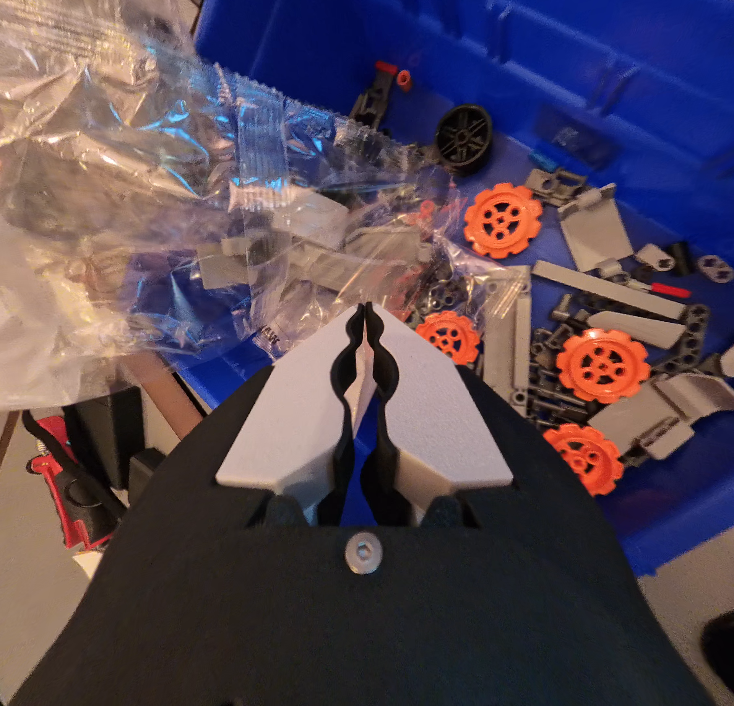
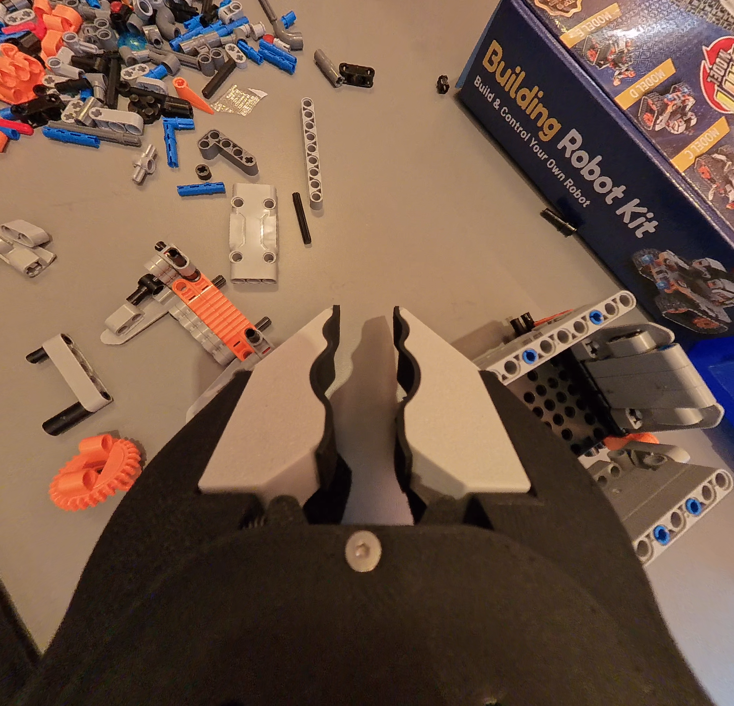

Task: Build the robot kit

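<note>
In the left wrist view my left gripper is shut, its tips pinching the edge of a clear plastic bag. The bag holds grey and dark parts and hangs over the near left side of a blue bin. In the right wrist view my right gripper is closed on a grey panel that fills the gap between its pads. The panel belongs to a built model with grey holed beams and blue pins, which reaches out to the right under the gripper, just above the table.
The bin holds orange toothed wheels, a black wheel and grey panels. On the table are a heap of loose parts, an orange-and-grey sub-assembly, an orange gear and a dark blue kit box. The gap from one gripper's tips to the other's is roughly 60 cm.
</note>
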